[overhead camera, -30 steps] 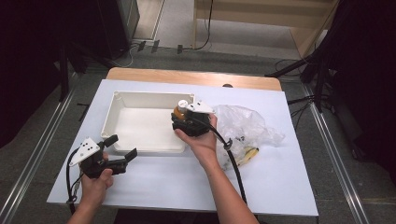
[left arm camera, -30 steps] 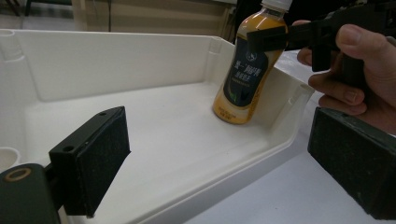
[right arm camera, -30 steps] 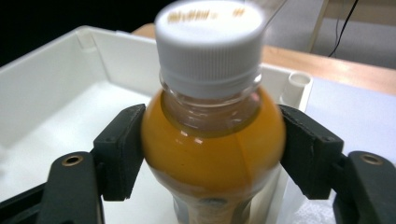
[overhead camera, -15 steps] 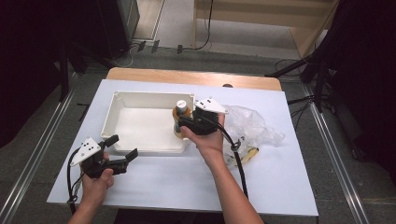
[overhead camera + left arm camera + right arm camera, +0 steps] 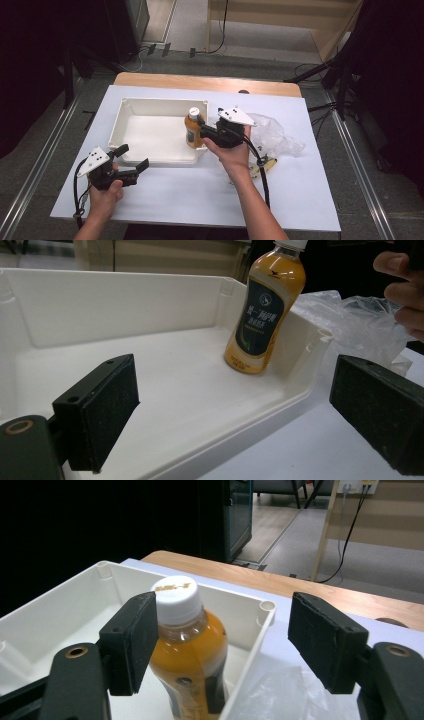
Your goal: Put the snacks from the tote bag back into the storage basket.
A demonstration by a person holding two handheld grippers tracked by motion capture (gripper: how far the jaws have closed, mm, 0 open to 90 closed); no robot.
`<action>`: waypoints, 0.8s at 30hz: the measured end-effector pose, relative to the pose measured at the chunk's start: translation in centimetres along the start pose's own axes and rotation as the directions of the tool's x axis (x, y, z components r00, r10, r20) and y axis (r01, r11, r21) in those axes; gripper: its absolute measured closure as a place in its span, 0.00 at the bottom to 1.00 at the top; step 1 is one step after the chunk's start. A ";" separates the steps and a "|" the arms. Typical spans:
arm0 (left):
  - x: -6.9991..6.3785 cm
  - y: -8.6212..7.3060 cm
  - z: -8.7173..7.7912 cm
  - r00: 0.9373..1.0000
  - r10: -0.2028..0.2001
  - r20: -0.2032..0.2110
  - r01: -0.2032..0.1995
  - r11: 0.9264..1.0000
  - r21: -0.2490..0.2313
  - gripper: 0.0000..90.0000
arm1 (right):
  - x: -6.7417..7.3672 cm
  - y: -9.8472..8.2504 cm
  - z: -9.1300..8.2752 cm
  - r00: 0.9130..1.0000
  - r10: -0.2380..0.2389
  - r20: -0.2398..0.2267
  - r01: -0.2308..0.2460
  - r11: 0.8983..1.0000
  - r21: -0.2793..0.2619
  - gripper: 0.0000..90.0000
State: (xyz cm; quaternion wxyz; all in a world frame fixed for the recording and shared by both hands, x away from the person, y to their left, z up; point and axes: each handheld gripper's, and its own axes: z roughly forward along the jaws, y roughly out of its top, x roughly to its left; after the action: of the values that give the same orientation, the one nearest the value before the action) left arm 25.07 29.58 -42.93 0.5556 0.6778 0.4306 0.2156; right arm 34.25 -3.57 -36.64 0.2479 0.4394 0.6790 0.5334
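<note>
An orange drink bottle [image 5: 194, 131] with a white cap and dark label stands in the right end of the white tray [image 5: 150, 102], close to its right wall. My right gripper [image 5: 206, 132] sits just right of it, open, with the jaws spread wide. In the right gripper view the bottle [image 5: 187, 645] stands beyond the left jaw, not clamped. My left gripper [image 5: 132, 157] is open at the tray's front left rim, holding nothing. Through its jaws I see the tray [image 5: 150, 380] and the bottle [image 5: 262, 315].
A crumpled clear plastic bag [image 5: 272, 135] lies on the white table right of the tray, behind my right hand. A yellow item [image 5: 262, 167] lies beside the right gripper's cable. A wooden strip [image 5: 200, 82] runs along the table's far edge.
The right gripper has opened and let go of the bottle, which now stands in the tray. The gripper has drawn back slightly to the right. The left gripper has stayed put.
</note>
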 end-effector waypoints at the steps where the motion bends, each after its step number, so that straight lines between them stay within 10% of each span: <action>1: 0.0 0.0 0.1 1.000 -0.008 0.002 0.008 1.000 -0.002 0.06 | -0.2 0.0 -0.2 1.000 -0.002 0.002 0.002 1.000 0.001 0.32; 24: -0.1 -0.2 0.5 1.000 0.006 -0.004 -0.006 1.000 0.012 0.06 | -2.7 -2.0 -3.5 1.000 0.015 0.016 -0.015 1.000 0.012 0.18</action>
State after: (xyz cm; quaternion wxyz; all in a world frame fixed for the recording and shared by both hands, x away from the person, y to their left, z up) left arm 25.35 29.22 -43.20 0.5499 0.6822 0.4309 0.2159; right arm 32.13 -7.78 -37.79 0.2466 0.4502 0.6770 0.5275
